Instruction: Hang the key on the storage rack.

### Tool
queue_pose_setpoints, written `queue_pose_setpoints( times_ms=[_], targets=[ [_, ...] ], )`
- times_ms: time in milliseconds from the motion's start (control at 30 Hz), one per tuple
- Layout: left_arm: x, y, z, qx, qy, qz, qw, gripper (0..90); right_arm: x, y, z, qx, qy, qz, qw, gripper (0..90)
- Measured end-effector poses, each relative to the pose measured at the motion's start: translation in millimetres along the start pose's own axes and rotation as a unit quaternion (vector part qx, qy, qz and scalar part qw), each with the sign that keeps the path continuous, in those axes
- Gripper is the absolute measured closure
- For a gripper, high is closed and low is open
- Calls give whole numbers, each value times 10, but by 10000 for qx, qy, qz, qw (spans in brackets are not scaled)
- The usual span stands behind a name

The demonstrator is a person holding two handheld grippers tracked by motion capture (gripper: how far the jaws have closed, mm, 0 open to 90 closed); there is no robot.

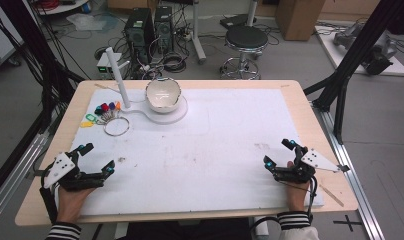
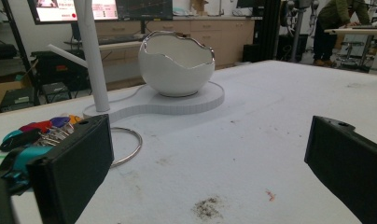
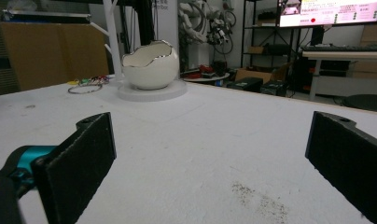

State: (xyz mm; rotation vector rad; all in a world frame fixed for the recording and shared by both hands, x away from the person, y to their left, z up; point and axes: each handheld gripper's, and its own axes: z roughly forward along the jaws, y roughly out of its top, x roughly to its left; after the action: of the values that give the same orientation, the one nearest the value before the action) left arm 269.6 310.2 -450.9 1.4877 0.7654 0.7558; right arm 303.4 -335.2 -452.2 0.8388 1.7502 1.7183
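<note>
A white bowl (image 1: 163,94) shaped like a cracked eggshell stands on a white base (image 1: 179,113) at the back left of the table, with an upright white post (image 1: 117,75) beside it. A metal ring (image 1: 116,126) with several coloured key tags (image 1: 105,108) lies just left of the base. My left gripper (image 1: 97,158) rests open near the front left edge, nothing between its jaws. At the front right, my right gripper (image 1: 278,153) is open and holds nothing. In the left gripper view the bowl (image 2: 177,65), ring (image 2: 127,145) and tags (image 2: 37,130) lie ahead of the left gripper (image 2: 210,172). The right gripper view has the bowl (image 3: 150,65) far beyond the right gripper (image 3: 210,163).
A white mat (image 1: 215,150) covers most of the wooden table (image 1: 310,115), with small dirt marks on it. Behind the table stand a black stool (image 1: 245,40) and computer towers (image 1: 140,27); black frame struts (image 1: 350,60) rise at the right.
</note>
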Motion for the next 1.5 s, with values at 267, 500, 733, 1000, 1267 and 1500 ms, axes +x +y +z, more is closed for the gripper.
queue_pose_setpoints(
  times_ms=[267, 500, 733, 1000, 1267, 1500],
  targets=[
    [5, 3, 10, 35, 1, -47, 10000, 17, -5, 0, -1, 12, -9, 24, 10000, 11],
    [34, 14, 34, 149, -24, -160, 9998, 17, 0, 1, 1, 13, -2, -15, 10000, 12],
    [74, 67, 106, 256, -9, -71, 9996, 17, 5, 1, 0, 40, 6, 37, 10000, 12],
    [212, 397, 254, 390, -43, -59, 9992, 17, 1, 2, 6, 36, -16, -2, 10000, 12],
    [367, 922, 498, 863, -300, 227, 9956, 17, 2, 4, 8, 74, -11, 16, 10000, 11],
    [458, 1141, 666, 1223, -298, 343, 9915, 17, 2, 4, 11, 69, -16, -5, 10000, 12]
  ],
)
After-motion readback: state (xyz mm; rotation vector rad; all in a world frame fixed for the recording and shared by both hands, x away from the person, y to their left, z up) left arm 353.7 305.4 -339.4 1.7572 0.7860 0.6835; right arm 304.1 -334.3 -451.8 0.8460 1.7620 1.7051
